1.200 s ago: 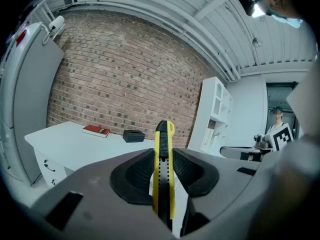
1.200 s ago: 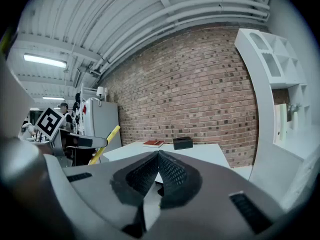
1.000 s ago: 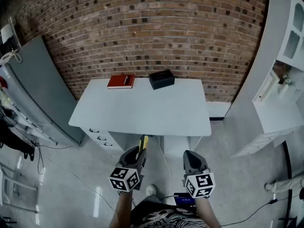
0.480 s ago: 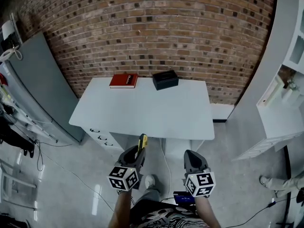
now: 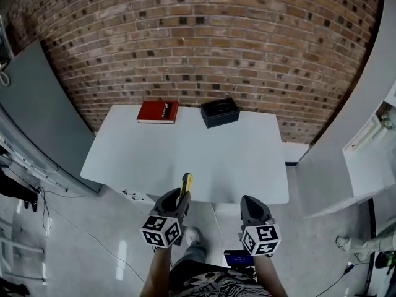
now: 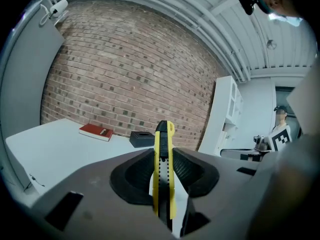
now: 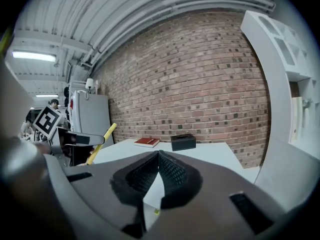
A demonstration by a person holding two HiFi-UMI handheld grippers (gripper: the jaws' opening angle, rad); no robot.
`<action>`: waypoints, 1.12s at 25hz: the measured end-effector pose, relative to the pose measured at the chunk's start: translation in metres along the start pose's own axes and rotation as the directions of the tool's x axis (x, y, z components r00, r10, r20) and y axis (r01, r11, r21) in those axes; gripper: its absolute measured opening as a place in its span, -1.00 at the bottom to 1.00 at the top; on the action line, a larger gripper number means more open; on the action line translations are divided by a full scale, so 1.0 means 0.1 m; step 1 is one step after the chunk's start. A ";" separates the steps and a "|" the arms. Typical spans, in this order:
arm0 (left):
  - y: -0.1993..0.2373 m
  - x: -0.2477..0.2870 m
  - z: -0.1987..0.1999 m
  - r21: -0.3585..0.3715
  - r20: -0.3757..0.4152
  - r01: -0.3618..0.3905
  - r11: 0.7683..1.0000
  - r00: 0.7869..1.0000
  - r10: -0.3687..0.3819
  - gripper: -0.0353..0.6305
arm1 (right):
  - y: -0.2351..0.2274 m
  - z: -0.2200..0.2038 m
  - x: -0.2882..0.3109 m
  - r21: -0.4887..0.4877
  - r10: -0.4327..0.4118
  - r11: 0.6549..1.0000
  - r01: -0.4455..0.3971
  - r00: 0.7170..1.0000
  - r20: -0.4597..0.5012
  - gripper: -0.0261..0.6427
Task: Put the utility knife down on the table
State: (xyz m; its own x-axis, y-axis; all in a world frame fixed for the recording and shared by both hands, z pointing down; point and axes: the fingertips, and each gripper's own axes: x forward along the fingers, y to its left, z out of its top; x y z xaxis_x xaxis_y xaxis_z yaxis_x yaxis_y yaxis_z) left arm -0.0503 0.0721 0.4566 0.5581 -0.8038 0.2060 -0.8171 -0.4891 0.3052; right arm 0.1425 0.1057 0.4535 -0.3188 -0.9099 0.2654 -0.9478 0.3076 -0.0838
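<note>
A yellow and black utility knife (image 6: pixel 163 169) stands clamped upright between the jaws of my left gripper (image 6: pixel 162 171), its tip pointing forward. In the head view the utility knife (image 5: pixel 185 184) sticks out of the left gripper (image 5: pixel 176 198) just over the near edge of the white table (image 5: pixel 185 153). My right gripper (image 5: pixel 249 204) hovers beside it at the table's near edge, shut with nothing held. In the right gripper view its jaws meet at the tips (image 7: pixel 158 156), and the knife (image 7: pixel 101 143) shows at the left.
A red book (image 5: pixel 158 111) and a black box (image 5: pixel 219 112) lie at the table's far edge by the brick wall. A grey cabinet (image 5: pixel 31 110) stands to the left and white shelving (image 5: pixel 371 135) to the right. Drawers sit under the table's left side.
The view has moved closer to the table. Both grippers now reach its near edge, with the knife still held in the left one.
</note>
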 end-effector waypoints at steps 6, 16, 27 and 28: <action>0.79 0.69 0.38 -0.001 -0.031 0.012 1.000 0.999 -0.012 -0.53 | 0.06 0.26 1.05 -0.023 -0.001 1.000 0.000 0.999 -0.037 -0.92; 1.59 1.37 0.59 -0.020 -0.070 0.037 0.999 0.997 -0.038 -0.53 | -0.04 0.32 2.08 -0.012 -0.048 0.999 0.047 0.995 -0.090 -0.92; 1.60 1.52 0.63 -0.027 -0.075 0.070 0.997 0.995 -0.072 -0.53 | -0.08 0.41 2.08 -0.009 -0.076 0.997 0.076 0.994 -0.077 -0.92; 1.60 1.53 0.65 -0.024 -0.073 0.070 0.997 0.995 -0.072 -0.53 | -0.08 0.42 2.08 -0.008 -0.076 0.997 0.076 0.994 -0.075 -0.92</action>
State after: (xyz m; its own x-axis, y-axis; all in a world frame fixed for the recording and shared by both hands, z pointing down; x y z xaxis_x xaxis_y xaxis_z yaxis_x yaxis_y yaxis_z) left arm -0.1056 -0.1510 0.4766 0.6242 -0.7399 0.2508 -0.7723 -0.5358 0.3412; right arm 0.0835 -0.0980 0.4694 -0.2444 -0.9074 0.3419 -0.9692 0.2399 -0.0559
